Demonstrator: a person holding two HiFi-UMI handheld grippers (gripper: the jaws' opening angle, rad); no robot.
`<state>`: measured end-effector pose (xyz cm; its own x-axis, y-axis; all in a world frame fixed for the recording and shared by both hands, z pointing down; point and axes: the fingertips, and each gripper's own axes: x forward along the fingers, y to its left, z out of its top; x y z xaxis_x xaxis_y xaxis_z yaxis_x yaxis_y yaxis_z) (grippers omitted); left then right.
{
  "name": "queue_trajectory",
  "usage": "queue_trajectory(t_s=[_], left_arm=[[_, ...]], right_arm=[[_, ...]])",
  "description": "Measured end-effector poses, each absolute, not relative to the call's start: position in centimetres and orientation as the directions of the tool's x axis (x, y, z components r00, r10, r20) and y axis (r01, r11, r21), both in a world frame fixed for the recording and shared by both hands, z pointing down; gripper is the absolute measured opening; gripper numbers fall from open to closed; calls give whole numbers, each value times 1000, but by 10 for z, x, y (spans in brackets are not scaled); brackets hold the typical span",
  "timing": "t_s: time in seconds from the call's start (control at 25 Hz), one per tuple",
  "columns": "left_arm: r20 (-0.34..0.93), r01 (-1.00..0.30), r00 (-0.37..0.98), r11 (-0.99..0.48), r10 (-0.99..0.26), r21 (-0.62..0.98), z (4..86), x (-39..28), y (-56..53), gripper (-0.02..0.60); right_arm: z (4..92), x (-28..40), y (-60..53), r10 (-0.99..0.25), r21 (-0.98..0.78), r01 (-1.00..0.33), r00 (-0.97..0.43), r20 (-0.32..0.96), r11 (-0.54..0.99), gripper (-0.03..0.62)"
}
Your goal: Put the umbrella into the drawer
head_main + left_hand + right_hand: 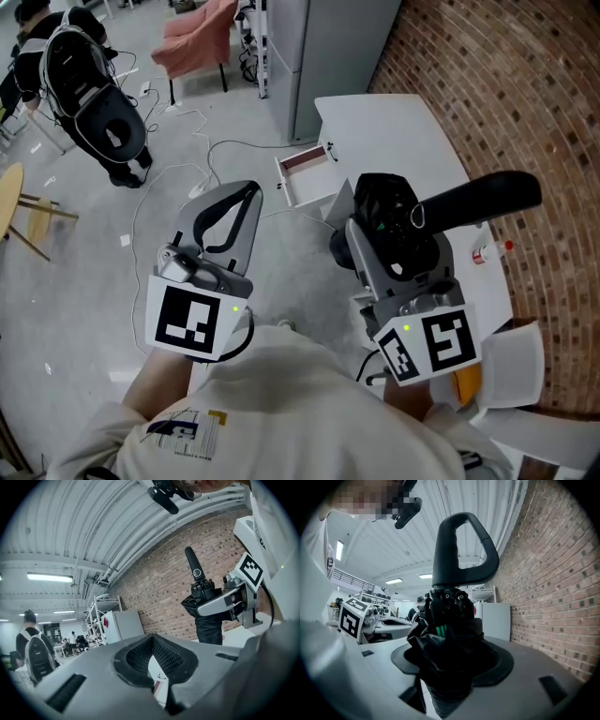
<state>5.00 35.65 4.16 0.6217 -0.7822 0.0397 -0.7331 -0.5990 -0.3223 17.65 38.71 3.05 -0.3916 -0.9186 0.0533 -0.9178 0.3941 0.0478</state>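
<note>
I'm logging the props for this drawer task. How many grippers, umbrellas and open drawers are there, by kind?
Grippers: 2 (left gripper, right gripper)
Folded black umbrella: 1
Open drawer: 1
Total: 4

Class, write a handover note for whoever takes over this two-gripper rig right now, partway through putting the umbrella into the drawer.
Left gripper: shut, empty, held in the air.
Right gripper: shut on the folded black umbrella, which is off any surface.
Drawer: open, in the white cabinet ahead of both grippers.
Done: umbrella in hand, drawer open.
Left: carry the umbrella to the drawer, lay it inside, release.
</note>
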Motion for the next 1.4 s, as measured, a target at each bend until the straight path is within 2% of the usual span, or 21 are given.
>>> queue_trajectory(t_s=[0.8,1.4], left_arm=[[14,-760,600,-575,-800,-303,73,61,344,8],[27,-772,594,-579,-804,-260,81,20,213,8]], right_arm=[[69,187,362,-897,99,-892,-435,80,441,268],[89,151,233,-890,146,-884,-417,184,444,268]])
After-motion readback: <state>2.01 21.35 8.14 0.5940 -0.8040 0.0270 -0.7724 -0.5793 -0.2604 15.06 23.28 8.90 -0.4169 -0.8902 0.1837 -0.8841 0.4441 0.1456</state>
